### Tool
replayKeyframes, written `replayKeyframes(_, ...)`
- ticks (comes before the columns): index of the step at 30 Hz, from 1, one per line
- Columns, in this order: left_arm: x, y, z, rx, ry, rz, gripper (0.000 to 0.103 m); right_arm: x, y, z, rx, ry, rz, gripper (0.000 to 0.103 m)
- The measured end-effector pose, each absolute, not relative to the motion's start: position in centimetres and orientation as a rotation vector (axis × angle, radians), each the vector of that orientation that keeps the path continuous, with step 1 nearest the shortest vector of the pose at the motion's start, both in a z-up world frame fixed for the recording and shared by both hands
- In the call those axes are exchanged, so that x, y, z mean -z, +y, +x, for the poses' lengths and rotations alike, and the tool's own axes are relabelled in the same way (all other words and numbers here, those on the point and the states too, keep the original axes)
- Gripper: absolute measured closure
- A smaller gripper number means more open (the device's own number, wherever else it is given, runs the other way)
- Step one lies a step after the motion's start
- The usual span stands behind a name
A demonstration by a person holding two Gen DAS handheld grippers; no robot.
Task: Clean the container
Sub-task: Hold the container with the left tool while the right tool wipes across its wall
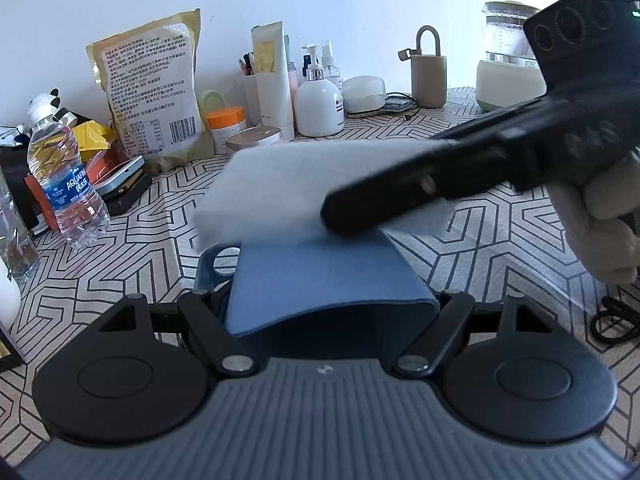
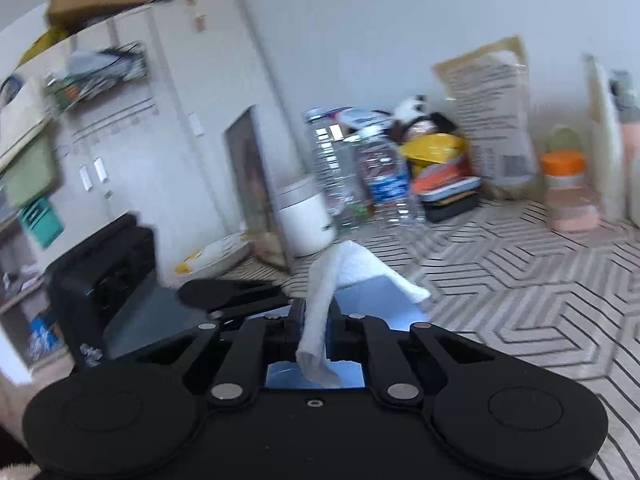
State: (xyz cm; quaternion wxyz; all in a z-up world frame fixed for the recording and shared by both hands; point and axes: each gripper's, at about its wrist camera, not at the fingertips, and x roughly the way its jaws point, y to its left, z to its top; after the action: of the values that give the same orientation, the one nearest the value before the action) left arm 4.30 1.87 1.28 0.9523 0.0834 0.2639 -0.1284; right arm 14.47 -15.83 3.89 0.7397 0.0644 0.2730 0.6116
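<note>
At the far left of your left wrist view a clear plastic water bottle with a blue label (image 1: 66,176) stands on the table with the black-and-cream geometric cloth (image 1: 500,248); behind it a large yellow printed food bag (image 1: 154,88) leans on the wall; further right stand an orange-lidded jar (image 1: 227,124), a white pump bottle (image 1: 319,106) and, far right, a beige padlock-shaped case (image 1: 429,72). In the near centre your left gripper (image 1: 332,300) is spread wide around the blue rectangular container (image 1: 320,276), its fingers pressed to the container's sides, holding it over the table; a white folded cloth (image 1: 280,184) lies on the container's far top. Your right gripper (image 1: 360,208) reaches in from the right, blurred, its tip on that cloth; a pale glove (image 1: 600,216) grips its handle. In your right wrist view the right gripper (image 2: 316,328) is pinched on the white cloth (image 2: 320,312), which drapes over the blue container (image 2: 380,296) just beyond.
</note>
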Motion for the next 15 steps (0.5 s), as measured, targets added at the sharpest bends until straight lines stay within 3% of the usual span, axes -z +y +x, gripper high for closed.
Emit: replayKeyframes(15,-1.3,1.9,4.3,0.261,0.538,0.160,0.024,-4.3,-15.5,13.3,-1.459,0.606,0.108,0.087)
